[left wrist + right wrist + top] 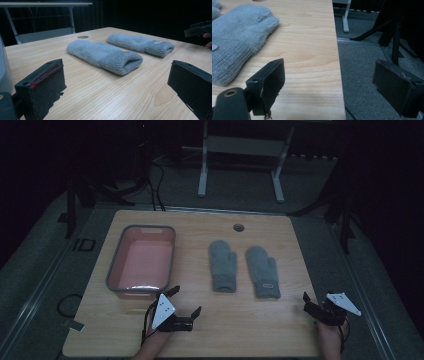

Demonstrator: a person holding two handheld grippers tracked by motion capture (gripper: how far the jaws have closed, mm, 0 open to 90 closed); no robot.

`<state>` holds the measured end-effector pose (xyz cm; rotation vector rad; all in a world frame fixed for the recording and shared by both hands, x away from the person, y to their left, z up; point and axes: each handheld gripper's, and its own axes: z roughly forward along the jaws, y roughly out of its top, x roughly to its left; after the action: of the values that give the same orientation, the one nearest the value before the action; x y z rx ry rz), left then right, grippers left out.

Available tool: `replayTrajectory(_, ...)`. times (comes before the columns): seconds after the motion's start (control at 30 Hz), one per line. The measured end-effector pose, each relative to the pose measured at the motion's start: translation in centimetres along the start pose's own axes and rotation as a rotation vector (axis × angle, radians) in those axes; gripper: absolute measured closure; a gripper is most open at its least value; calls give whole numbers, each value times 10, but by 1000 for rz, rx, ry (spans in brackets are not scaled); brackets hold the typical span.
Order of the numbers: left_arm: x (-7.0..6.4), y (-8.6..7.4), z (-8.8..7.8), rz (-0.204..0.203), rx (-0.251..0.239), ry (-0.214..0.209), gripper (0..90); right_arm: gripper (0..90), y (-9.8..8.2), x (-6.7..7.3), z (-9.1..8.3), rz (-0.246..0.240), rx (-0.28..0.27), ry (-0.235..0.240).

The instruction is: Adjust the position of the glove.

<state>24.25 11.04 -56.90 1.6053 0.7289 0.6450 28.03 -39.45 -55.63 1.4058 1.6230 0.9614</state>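
We hold left gripper (186, 301) and right gripper (311, 303) wide open, empty | mittens (222, 265) flat, cuffs facing us for easy grabbing | bin (114, 270) waits beside.

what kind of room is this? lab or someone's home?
Probably a lab or recording workspace, dimly lit: a bare wooden table on grey carpet, stand legs around it, and another metal-framed table behind. Laid out are two grey mittens and a pink bin.

A light wooden table (210, 330) with a round hole (238, 227) near its far edge. On it lie a pink bin (142, 261) at the left and two grey mittens, left (222, 265) and right (263, 271), side by side, cuffs toward the near edge.
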Motion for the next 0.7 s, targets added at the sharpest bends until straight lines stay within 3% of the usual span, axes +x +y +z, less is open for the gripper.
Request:
replayTrajectory(0.27,-1,0,-1,12,-7,1,12,108,14,1,-8,-2,36,15)
replayTrajectory(0.3,-1,0,-1,11,-8,0,12,109,17,0,-8,-1,58,36)
replayTrajectory(0.37,-1,0,-1,8,-8,1,12,127,25,-3,-6,28,116,141)
replayTrajectory(0.4,-1,0,-1,5,-8,1,12,130,27,-3,-6,36,125,160)
replayTrajectory(0.6,0,0,-1,-1,-10,-2,12,143,42,6,-5,16,85,189)
replayTrajectory(0.7,0,0,-1,-2,-10,-3,12,143,51,16,-3,-19,60,205)
